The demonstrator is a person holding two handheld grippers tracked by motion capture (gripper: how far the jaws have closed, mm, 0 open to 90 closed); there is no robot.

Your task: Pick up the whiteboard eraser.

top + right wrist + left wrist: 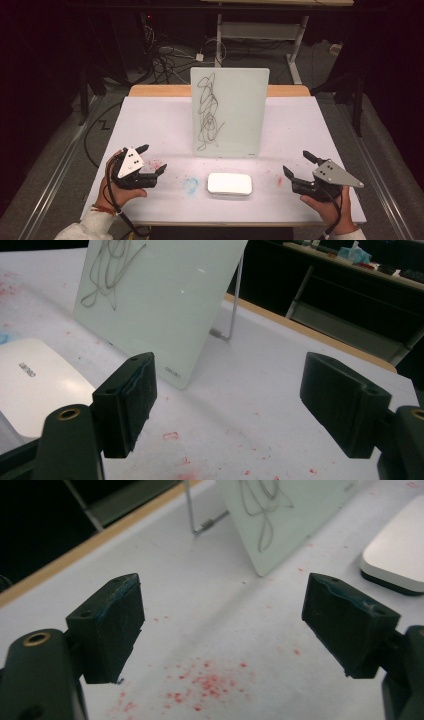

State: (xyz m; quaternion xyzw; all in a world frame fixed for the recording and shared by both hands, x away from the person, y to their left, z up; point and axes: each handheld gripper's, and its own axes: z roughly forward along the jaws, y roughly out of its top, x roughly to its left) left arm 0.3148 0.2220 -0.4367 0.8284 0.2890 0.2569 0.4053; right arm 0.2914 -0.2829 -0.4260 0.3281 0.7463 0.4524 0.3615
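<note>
A glass board (229, 112) with a black scribble (208, 111) stood tilted back on a wire stand (231, 315) at the centre of the white table (310, 130). Just beside its lower edge, at 6 o'clock, lay a white eraser (229, 183), apart from the board. A blue smudge (190, 185) was at 9 o'clock of the eraser, and red specks (200, 685) lay further toward 9. The left gripper (152, 160), at 8 o'clock from the board, had its jaws wide and empty, over the red specks. The right gripper (299, 165), at 4 o'clock, also had wide jaws, holding nothing. Each was held by a hand (114, 192).
</note>
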